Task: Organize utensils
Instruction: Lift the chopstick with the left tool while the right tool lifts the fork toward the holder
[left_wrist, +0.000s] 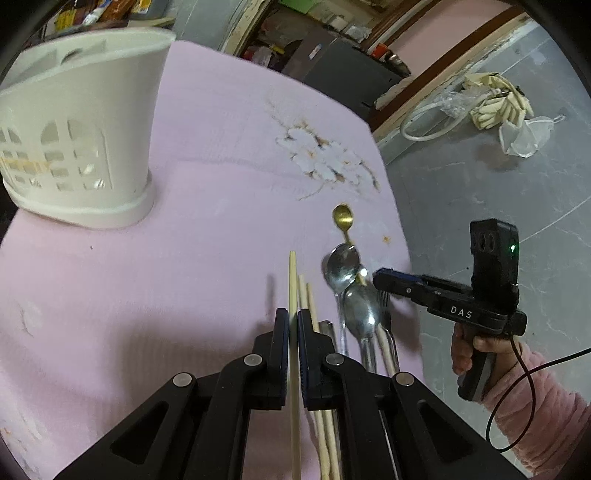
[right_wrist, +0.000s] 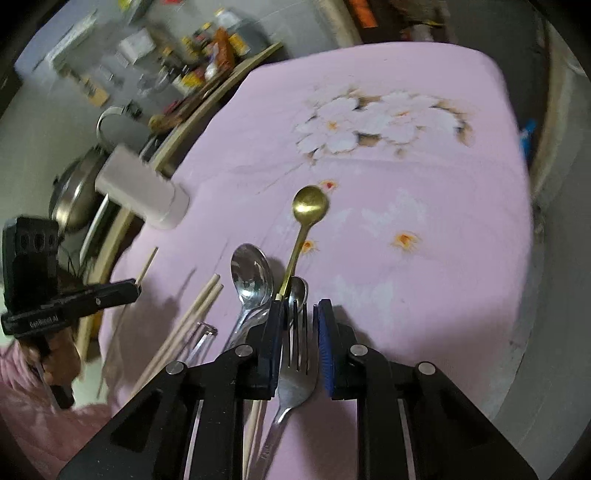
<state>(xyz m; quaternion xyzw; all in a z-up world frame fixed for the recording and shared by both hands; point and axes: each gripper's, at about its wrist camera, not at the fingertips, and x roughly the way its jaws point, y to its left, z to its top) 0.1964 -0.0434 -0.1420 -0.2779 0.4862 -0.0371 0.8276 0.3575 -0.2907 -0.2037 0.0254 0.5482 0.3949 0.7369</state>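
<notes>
Clamped in the left gripper (left_wrist: 293, 317), at lower centre of the left wrist view: one pale wooden chopstick (left_wrist: 293, 280), jaws clenched on its shaft, tip pointing up the frame. Light, stiff, a little slick, likely to pivot if pinched far from the middle; best held near mid-length. Straddling the fork (right_wrist: 295, 369) at lower centre of the right wrist view: the right gripper (right_wrist: 298, 314), jaws released, narrow gap, pads not visibly pressing on the metal. Fork steel, thin, shiny, probably slippery; better taken across the flat neck below the tines. Heaped just left of the fork on the pink flowered table cover (right_wrist: 424, 277): two steel spoons (right_wrist: 251, 273), more chopsticks (right_wrist: 199, 306), and a slim gold spoon (right_wrist: 310, 203) with its bowl toward the upper centre. Standing upright at upper left of the left wrist view, well apart from the heap: the white slotted utensil holder (left_wrist: 81, 129), the likely destination.
</notes>
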